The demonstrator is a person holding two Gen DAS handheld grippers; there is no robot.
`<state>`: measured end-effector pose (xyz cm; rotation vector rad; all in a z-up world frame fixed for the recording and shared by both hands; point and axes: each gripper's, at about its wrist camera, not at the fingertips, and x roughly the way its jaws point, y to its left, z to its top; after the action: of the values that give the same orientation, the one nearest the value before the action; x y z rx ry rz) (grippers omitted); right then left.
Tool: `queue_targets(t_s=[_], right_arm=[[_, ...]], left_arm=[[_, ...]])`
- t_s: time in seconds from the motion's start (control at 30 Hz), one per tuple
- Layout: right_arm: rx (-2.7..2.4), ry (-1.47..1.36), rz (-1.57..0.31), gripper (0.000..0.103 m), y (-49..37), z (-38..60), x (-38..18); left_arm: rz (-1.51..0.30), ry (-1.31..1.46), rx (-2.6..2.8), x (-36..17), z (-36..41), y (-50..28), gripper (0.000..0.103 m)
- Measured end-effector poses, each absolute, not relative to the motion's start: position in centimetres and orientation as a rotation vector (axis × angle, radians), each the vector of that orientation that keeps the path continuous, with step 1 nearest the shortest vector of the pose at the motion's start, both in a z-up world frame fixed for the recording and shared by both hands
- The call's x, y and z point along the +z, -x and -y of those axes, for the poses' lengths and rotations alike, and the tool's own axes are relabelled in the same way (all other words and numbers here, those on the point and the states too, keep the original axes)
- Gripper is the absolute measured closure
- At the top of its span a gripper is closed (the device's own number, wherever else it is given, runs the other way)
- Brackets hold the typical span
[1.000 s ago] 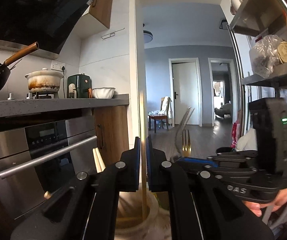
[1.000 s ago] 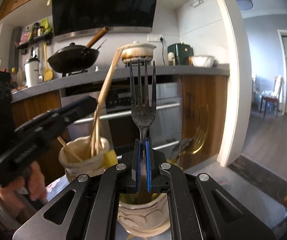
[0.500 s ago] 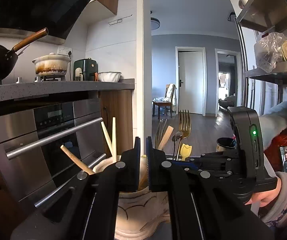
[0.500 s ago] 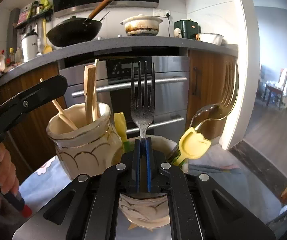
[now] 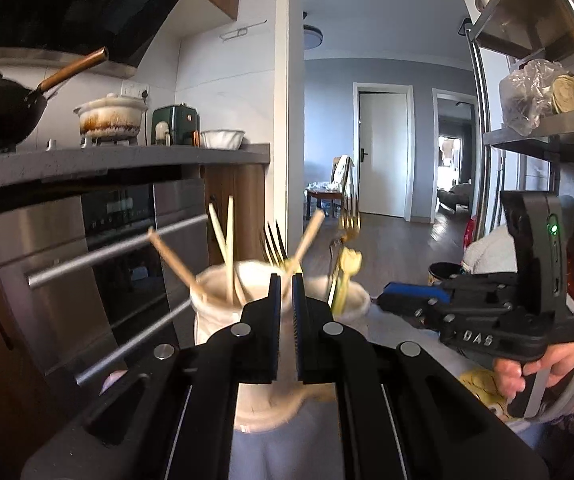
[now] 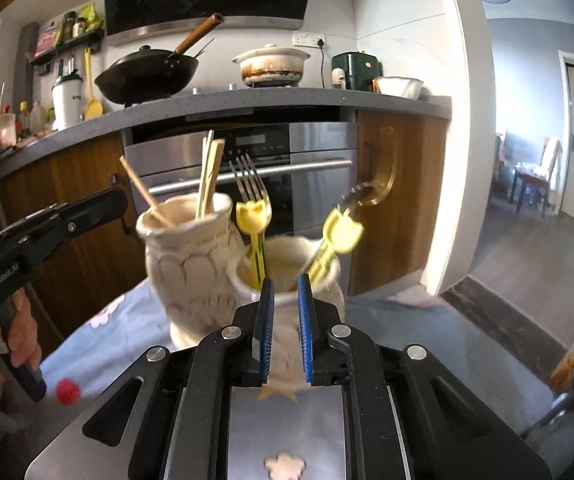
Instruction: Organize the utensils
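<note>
The right gripper (image 6: 285,286) has just been opening – nothing sits between its jaws. The dark fork (image 6: 249,182) now stands in the front cream jar (image 6: 287,264). The left gripper (image 5: 285,286) is closed and empty. "DAS" shows on the right gripper's side.

White raised letters reading "DAS" stand on the black side of the right claw (image 5: 401,299), seen from the left wrist view. In the right wrist view, pale lettering runs along the black body of the left claw (image 6: 103,205), too blurred to read. The oven (image 6: 263,144) has a dark display panel whose marks are too small to make out. No other text is legible.
</note>
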<state>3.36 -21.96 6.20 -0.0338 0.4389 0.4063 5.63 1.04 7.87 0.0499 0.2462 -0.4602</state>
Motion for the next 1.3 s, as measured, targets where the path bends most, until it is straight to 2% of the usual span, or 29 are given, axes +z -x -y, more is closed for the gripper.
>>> queue_targets(t_s=[0.13,0.2,0.27,0.3,0.33,0.43,0.47,0.6,0.7,0.9,1.3], right_arm=[[0.39,0.035,-0.444,0.09,-1.5,22.6,5.5],[0.382,0.04,-0.439,0.082,-0.8,22.8,5.1],[0.379,0.041,-0.435,0.075,-0.3,22.9,4.9],[0.376,0.036,-0.431,0.07,0.1,23.0,4.8],[0.373,0.033,-0.425,0.067,0.3,23.2,4.8],[0.35,0.039,-0.379,0.047,1.1,23.6,4.7],[0.348,0.041,-0.369,0.038,1.3,23.7,4.7],[0.348,0.056,-0.329,0.021,2.0,23.9,4.5],[0.348,0.068,-0.302,0.016,2.1,23.8,4.3],[0.351,0.054,-0.315,0.015,1.9,23.6,3.5],[0.332,0.051,-0.229,0.013,3.3,23.9,3.8]], left_arm=[[-0.287,-0.045,-0.445,6.3,-1.6,-4.0,0.097],[-0.315,-0.05,-0.429,5.3,-1.8,-3.3,0.095],[-0.329,-0.051,-0.415,4.8,-2.0,-2.8,0.08],[-0.33,-0.047,-0.406,4.6,-2.2,-2.6,0.062],[-0.329,-0.04,-0.389,4.4,-2.5,-2.3,0.048],[-0.324,-0.04,-0.364,3.9,-2.8,-1.9,0.038],[-0.318,-0.05,-0.346,3.7,-2.9,-1.7,0.036],[-0.304,-0.064,-0.318,3.4,-3.1,-1.6,0.025],[-0.299,-0.072,-0.305,3.1,-3.2,-1.7,0.02],[-0.263,-0.082,-0.283,3.1,-3.2,-1.0,0.012],[-0.157,-0.099,-0.275,3.7,-3.1,1.0,0.006]])
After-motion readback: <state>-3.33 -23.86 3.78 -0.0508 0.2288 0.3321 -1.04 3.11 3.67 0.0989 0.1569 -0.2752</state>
